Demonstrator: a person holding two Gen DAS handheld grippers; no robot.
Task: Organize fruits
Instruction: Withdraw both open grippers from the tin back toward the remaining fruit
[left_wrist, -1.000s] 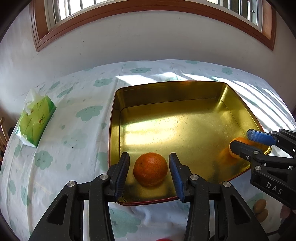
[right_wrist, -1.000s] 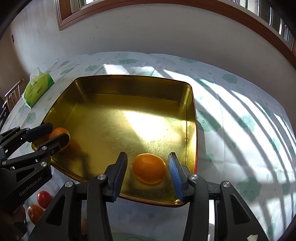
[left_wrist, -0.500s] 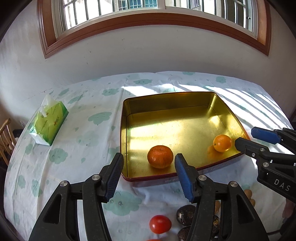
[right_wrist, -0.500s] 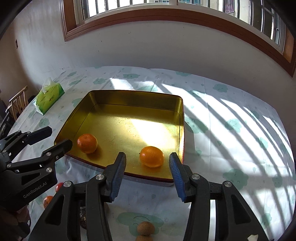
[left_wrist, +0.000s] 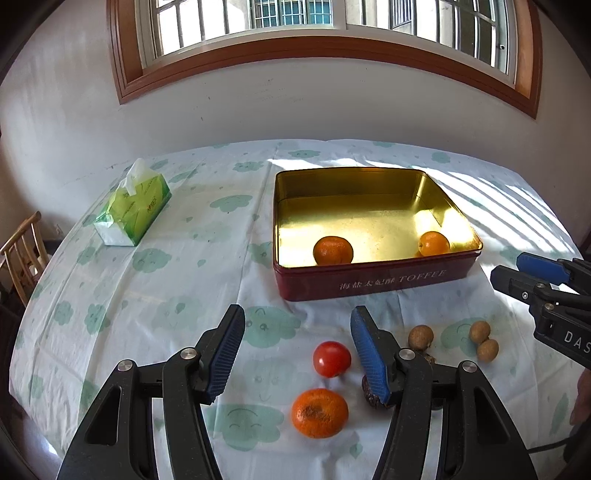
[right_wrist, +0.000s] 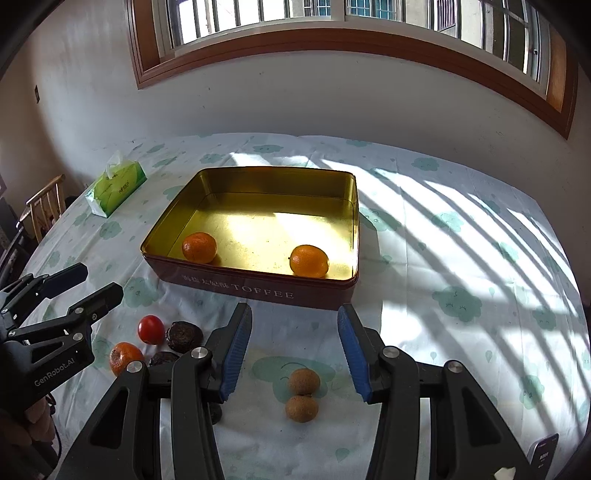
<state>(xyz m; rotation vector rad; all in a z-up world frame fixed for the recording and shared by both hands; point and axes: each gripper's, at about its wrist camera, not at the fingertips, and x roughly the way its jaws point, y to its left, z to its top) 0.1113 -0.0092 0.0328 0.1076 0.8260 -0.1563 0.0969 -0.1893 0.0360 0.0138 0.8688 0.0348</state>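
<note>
A table covered by a white cloth with pale green cloud prints (left_wrist: 184, 288) stands below a wood-framed window (left_wrist: 325, 22). On the cloth sits a square toffee tin (left_wrist: 373, 284), red outside and gold inside. Two oranges lie on its floor near the front wall: one (left_wrist: 332, 250) toward the left, the other (left_wrist: 434, 243) in the right front corner, well apart from each other.

The left gripper (left_wrist: 297, 354) hangs over the cloth in front of the tin, its blue-padded jaws spread apart and gripping nothing; they have just been opening. Seen between them, on the cloth, are a red tomato (left_wrist: 331, 359) and, nearer the camera, a third orange (left_wrist: 320, 412). A dark, wrinkled fruit (left_wrist: 371, 393) lies partly hidden behind the right-hand finger.

The right gripper (right_wrist: 293, 350) hangs to the right of the left one, jaws likewise apart and empty. Two small brown round fruits (right_wrist: 303, 395), touching each other, rest on the cloth between its fingers. A third brown fruit (left_wrist: 420, 336) lies nearby.

A green tissue pack (left_wrist: 135, 210) sits far left on the table. A wooden chair (left_wrist: 24, 254) shows at the table's left edge.
</note>
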